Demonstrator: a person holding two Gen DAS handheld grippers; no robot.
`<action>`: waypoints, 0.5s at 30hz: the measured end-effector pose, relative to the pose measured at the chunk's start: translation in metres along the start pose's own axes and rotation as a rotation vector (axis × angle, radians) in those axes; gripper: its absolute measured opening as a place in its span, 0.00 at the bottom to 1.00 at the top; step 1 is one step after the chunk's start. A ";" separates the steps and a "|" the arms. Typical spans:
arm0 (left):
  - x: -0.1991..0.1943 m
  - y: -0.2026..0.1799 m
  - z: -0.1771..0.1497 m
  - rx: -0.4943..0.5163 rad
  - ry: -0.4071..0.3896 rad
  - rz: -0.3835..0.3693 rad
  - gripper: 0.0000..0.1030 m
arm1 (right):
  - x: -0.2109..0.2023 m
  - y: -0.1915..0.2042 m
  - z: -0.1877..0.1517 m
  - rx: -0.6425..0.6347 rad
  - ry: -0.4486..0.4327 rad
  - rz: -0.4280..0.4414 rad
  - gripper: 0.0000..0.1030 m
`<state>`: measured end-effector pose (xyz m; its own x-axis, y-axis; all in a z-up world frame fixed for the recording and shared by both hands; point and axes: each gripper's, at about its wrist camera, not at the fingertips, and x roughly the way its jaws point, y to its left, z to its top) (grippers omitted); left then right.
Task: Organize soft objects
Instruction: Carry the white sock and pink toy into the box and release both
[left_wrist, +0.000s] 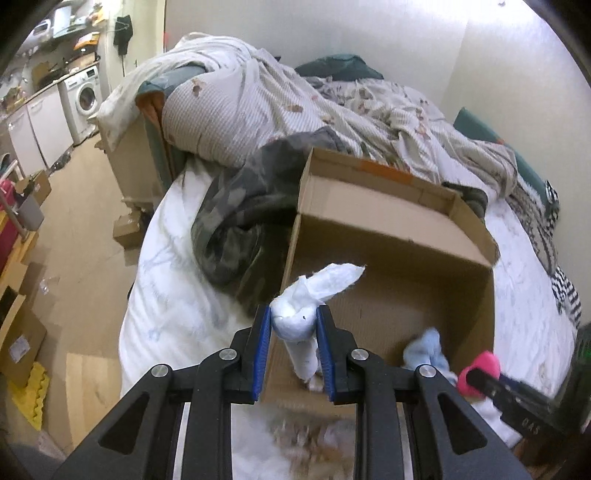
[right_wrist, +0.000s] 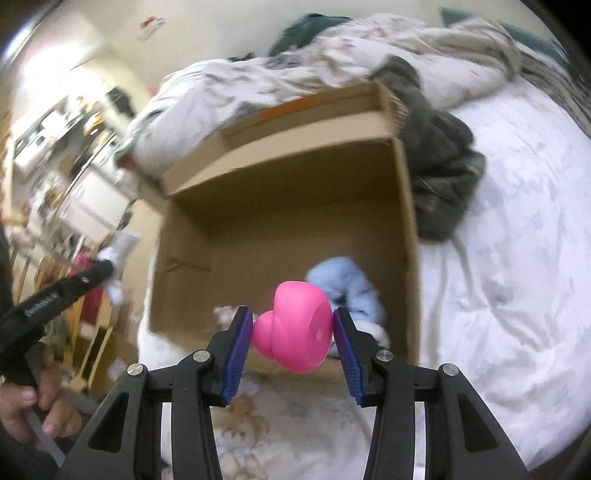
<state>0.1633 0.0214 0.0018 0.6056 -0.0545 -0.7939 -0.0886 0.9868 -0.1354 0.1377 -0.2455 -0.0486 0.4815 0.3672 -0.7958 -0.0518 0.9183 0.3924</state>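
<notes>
Above open box (left_wrist: 388, 236) on bed: left claw (left_wrist: 293, 326) pinches knotted white sock (left_wrist: 295, 317) at bulge; right claw (right_wrist: 293, 332) squeezes pink toy (right_wrist: 295, 328). Both look light, squashy; mid-body grip likely safest. Blue cloth (right_wrist: 347, 284) lies inside, just ahead.

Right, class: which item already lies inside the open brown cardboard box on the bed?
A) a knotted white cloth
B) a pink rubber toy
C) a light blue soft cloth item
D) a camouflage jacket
C: the light blue soft cloth item lies on the floor of the open brown cardboard box.
</notes>
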 end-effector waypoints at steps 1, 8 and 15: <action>0.007 -0.001 -0.001 0.001 -0.006 -0.007 0.22 | 0.003 -0.004 -0.002 0.016 0.001 -0.004 0.46; 0.045 -0.004 -0.020 0.015 0.068 -0.012 0.22 | 0.016 -0.005 -0.001 -0.008 0.013 -0.056 0.46; 0.051 -0.019 -0.030 0.095 0.067 -0.003 0.22 | 0.034 -0.002 -0.006 -0.031 0.087 -0.089 0.46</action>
<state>0.1727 -0.0048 -0.0538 0.5514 -0.0643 -0.8317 -0.0100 0.9964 -0.0838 0.1488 -0.2340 -0.0799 0.4077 0.2939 -0.8645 -0.0398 0.9516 0.3048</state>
